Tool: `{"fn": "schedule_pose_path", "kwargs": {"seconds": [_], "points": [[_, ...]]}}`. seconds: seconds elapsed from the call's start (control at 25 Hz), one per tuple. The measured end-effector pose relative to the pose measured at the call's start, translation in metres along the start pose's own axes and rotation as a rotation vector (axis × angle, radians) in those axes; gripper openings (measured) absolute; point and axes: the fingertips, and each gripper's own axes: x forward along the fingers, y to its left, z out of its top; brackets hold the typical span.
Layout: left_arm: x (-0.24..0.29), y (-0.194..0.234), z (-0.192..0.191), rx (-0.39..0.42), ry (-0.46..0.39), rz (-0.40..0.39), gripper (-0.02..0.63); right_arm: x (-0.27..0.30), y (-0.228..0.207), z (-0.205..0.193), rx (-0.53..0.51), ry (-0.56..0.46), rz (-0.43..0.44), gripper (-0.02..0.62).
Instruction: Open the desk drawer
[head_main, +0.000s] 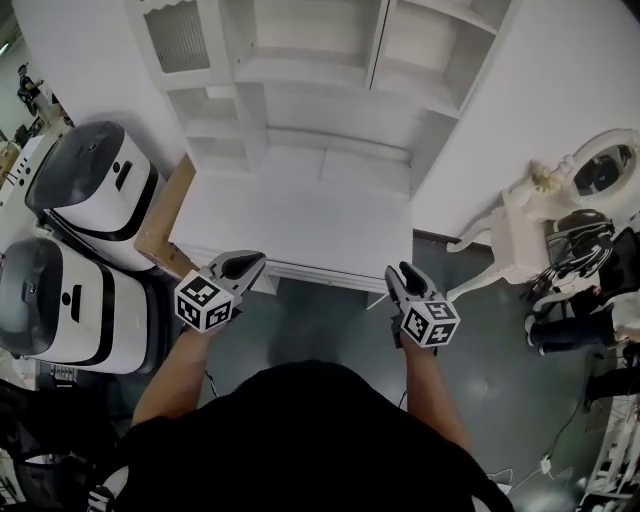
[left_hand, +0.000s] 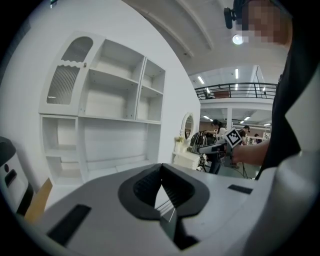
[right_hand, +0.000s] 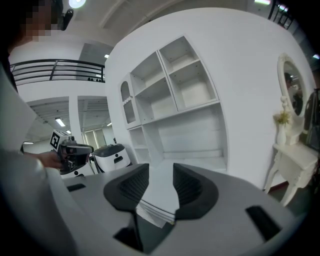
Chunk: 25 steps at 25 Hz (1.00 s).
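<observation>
Nearest, the left gripper (head_main: 258, 259), tips pressed together, and the right gripper (head_main: 398, 270), jaws spread and empty, hover at 6 o'clock of the white desk (head_main: 300, 220) over grey floor (head_main: 310, 320); only the gripper views show a balcony railing (left_hand: 227, 91).

1. Bench (head_main: 300, 225) and shelf unit (head_main: 320, 70) were both plain white.
2. Left tool (head_main: 255, 260) and right tool (head_main: 398, 270) were light grey, pads black.
3. Marker cubes (head_main: 205, 302) carried black-and-white square patterns.
4. Two machines (head_main: 95, 190) were white with dark grey lids, black trim.
5. Floor (head_main: 320, 320) was dark grey.
6. Shirt (head_main: 300, 440) was black.
7. Cardboard panel (head_main: 165, 215) was tan.
8. Vanity (head_main: 520, 230) was cream-white.
</observation>
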Motion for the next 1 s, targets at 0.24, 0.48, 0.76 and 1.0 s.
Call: {"fn": "schedule_pose_path", "kwargs": {"seconds": [0.24,0.48,0.76,1.0], "points": [[0.03,-0.016,0.006,-0.012,0.001,0.027,0.009,0.001,-0.035,0.0,0.006,0.013,0.034,0.14],[0.05,-0.027,-0.002,-0.028,0.02,0.042,0.009,0.005,-0.059,-0.004,0.005,0.029,0.058,0.14],[0.066,-0.032,-0.003,-0.013,0.06,0.046,0.009,0.004,-0.07,-0.007,0.025,0.029,0.077,0.141],[0.074,-0.021,0.0,-0.018,0.053,0.039,0.009,0.013,-0.07,-0.014,0.027,0.051,0.075,0.143]]}}
